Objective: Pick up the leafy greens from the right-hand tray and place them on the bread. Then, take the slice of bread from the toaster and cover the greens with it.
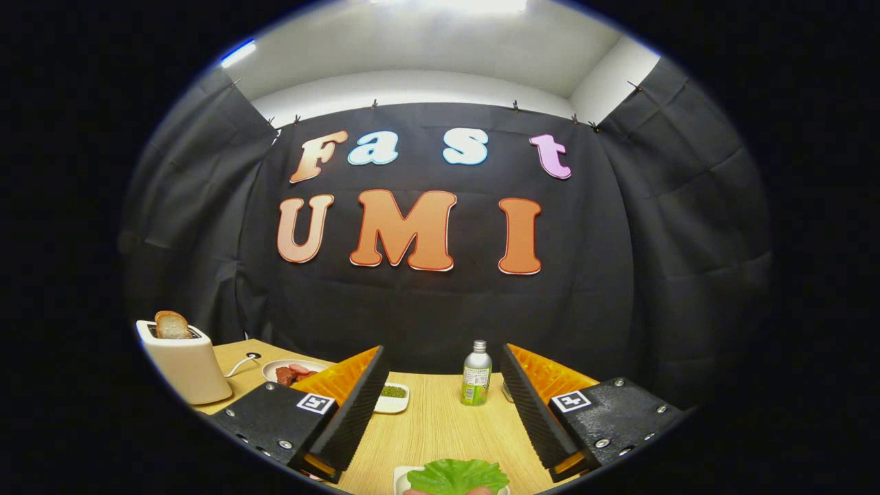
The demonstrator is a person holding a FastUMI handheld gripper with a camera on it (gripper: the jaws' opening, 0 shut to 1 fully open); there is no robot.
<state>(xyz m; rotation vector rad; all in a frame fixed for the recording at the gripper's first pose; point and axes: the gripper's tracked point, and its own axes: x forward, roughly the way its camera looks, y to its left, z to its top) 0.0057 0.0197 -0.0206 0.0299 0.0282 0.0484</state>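
A: How does the gripper (440, 405) stand?
B: Its 2 fingers spread wide, holding nothing.
A: The leafy greens (457, 476)?
B: At 6 o'clock, on a plate between the fingers. Toaster (184, 363) with bread (171, 324) sits at 9 o'clock; bottle (476, 373) at 12.

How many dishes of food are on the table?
3. A plate of red pieces beside the toaster, a small white dish of greens by the left finger, and the lettuce plate between the open fingers. Others may be hidden.

Wooden table (440, 426); toaster (185, 364); bottle (476, 375)
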